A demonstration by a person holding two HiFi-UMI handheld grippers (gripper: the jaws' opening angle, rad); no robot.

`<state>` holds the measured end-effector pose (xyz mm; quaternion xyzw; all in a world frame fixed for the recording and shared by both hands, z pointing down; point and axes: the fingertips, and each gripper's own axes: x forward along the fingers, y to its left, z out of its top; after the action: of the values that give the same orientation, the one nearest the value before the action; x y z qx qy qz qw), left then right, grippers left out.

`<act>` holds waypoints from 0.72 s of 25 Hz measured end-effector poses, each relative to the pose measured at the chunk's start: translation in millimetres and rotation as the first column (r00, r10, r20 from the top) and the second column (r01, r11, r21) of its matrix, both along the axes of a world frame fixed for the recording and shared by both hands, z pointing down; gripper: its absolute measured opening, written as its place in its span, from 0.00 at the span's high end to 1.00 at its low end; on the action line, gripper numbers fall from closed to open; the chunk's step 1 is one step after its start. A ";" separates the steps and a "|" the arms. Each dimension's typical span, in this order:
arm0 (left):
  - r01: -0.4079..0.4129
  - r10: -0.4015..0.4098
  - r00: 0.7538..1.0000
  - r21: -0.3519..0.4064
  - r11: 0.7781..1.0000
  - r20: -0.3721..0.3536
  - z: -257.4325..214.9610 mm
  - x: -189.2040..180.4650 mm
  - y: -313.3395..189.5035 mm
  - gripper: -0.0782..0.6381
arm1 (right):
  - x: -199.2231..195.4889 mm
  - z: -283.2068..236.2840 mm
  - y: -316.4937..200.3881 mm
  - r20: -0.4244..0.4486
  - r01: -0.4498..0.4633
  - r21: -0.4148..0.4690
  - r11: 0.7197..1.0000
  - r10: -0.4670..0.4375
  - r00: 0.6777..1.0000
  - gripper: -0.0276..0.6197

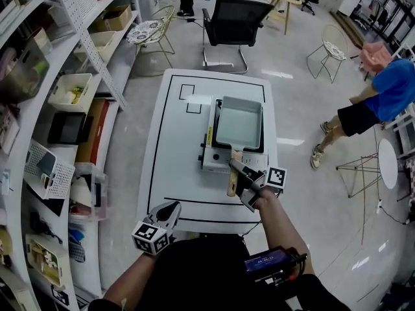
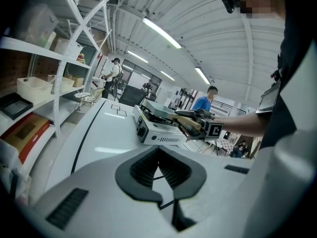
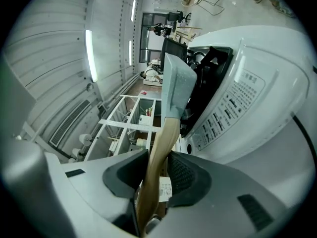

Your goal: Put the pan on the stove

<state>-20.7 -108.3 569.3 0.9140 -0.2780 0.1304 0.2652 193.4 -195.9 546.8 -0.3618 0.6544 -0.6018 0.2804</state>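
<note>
Over the stove [image 1: 214,162], the pan [image 1: 240,122].

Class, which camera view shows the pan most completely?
Head view: the whole rectangular pan from above, over the stove. Left gripper view shows it distant, side-on; right gripper view mainly its wooden handle between the jaws.

We're getting bright, even light here, all from long ceiling tubes [image 2: 161,32] overhead. They bounce off the glossy floor [image 1: 279,74] as white streaks, and the white table [image 1: 170,173] nearly blows out. Shadows stay soft. Both gripper views bend hard into black corners, and the pan handle [image 3: 156,157] right by the lens looks mushy.
</note>
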 end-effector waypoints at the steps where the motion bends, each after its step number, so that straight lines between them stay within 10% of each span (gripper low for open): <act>1: 0.009 -0.009 1.000 -0.006 1.000 -0.001 0.1 -0.3 -1.6 0.88 | 1.6 -0.7 -2.8 0.005 0.000 0.001 1.000 0.000 1.000 0.74; 18: 0.066 -0.065 0.997 -0.032 0.997 0.035 2.1 10.6 0.9 0.88 | 18.2 1.9 -12.4 0.063 0.041 0.001 0.999 -0.041 0.997 0.74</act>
<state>-10.1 -107.4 571.4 0.8974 -0.3102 0.1417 0.2799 211.6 -208.3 548.7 -0.3295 0.6525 -0.6185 0.2884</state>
